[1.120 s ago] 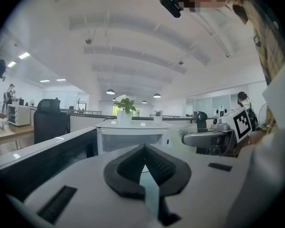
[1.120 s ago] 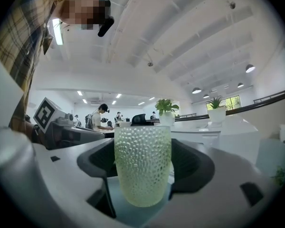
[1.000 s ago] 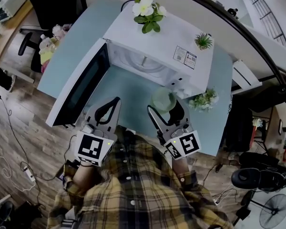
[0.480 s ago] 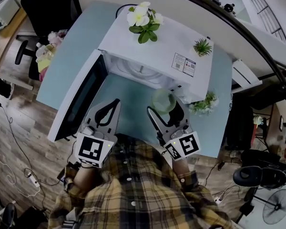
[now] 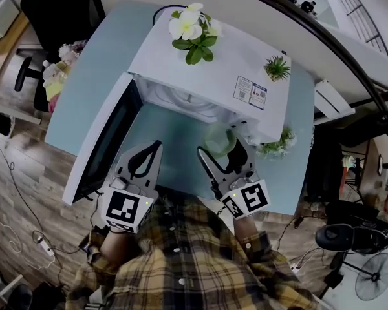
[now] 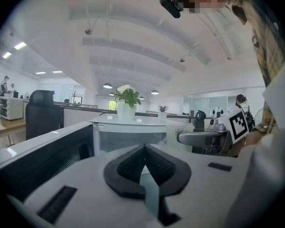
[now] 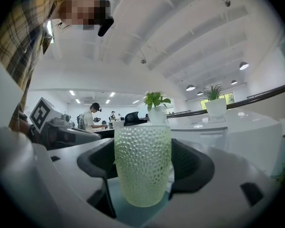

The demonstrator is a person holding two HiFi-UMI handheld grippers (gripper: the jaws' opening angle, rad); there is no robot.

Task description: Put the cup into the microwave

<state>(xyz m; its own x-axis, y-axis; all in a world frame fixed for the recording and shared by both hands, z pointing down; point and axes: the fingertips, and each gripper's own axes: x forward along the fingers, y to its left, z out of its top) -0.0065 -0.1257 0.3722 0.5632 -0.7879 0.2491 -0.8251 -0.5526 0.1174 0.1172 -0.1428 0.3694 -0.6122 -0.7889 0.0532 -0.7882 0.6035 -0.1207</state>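
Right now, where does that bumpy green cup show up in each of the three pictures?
Head view: the cup sits right of centre, in the right gripper, before the open microwave.
Left gripper view: the cup shows faintly right of centre, at the right gripper's tip.
Right gripper view: the cup fills the centre, between the jaws.
Shared landmark: the white microwave, seen in all three.

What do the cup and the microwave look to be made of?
The cup is pale green and see-through with a dimpled surface: glass or clear plastic, the look leaves it open. The microwave has a smooth white casing with a soft sheen, probably painted metal. Its open door carries a dark glossy panel, likely glass or plastic.
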